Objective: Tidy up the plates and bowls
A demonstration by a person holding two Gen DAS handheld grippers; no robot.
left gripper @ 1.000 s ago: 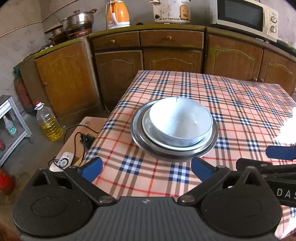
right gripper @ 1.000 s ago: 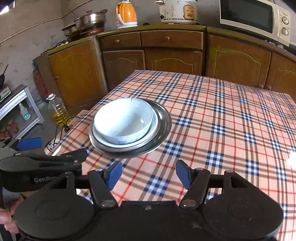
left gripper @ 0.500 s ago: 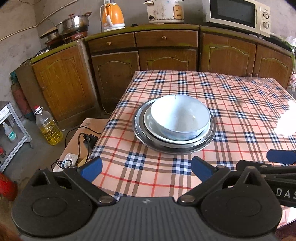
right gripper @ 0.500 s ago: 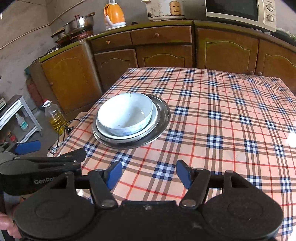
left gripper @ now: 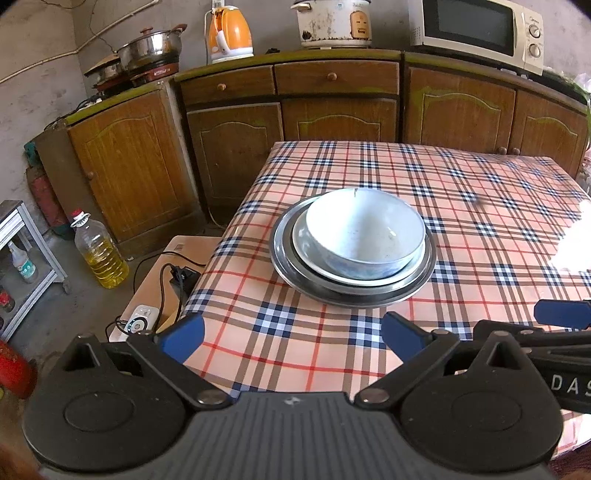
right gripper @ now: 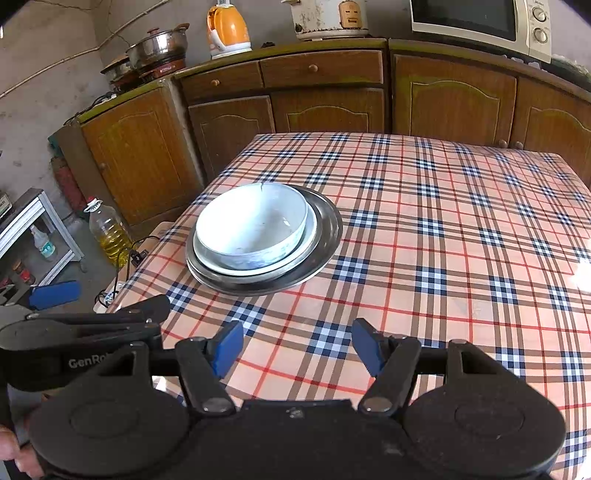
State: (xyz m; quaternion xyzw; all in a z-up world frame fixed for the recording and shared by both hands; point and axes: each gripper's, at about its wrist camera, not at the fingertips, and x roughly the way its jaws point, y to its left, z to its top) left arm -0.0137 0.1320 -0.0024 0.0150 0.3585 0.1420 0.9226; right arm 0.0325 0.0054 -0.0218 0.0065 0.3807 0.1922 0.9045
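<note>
A white bowl [left gripper: 364, 232] sits in a white plate [left gripper: 303, 243], which rests on a wide metal plate [left gripper: 282, 254] near the left edge of the plaid table [left gripper: 461, 192]. The same stack shows in the right wrist view: bowl [right gripper: 251, 225], white plate [right gripper: 312, 236], metal plate [right gripper: 328, 229]. My left gripper [left gripper: 291, 336] is open and empty, held back over the table's near edge. My right gripper [right gripper: 297, 345] is open and empty, also short of the stack. Each gripper shows at the side of the other's view.
Wooden cabinets [left gripper: 332, 110] line the far wall with a kettle [left gripper: 229, 33], rice cooker [left gripper: 332, 22], microwave [left gripper: 480, 29] and pots [left gripper: 151, 48]. On the floor to the left stand an oil bottle [left gripper: 99, 254], a metal shelf [left gripper: 26, 254] and a box with cables [left gripper: 162, 288].
Both grippers have drawn back and risen from the stack, so it looks farther away. The stack itself has not moved. Both grippers stayed open.
</note>
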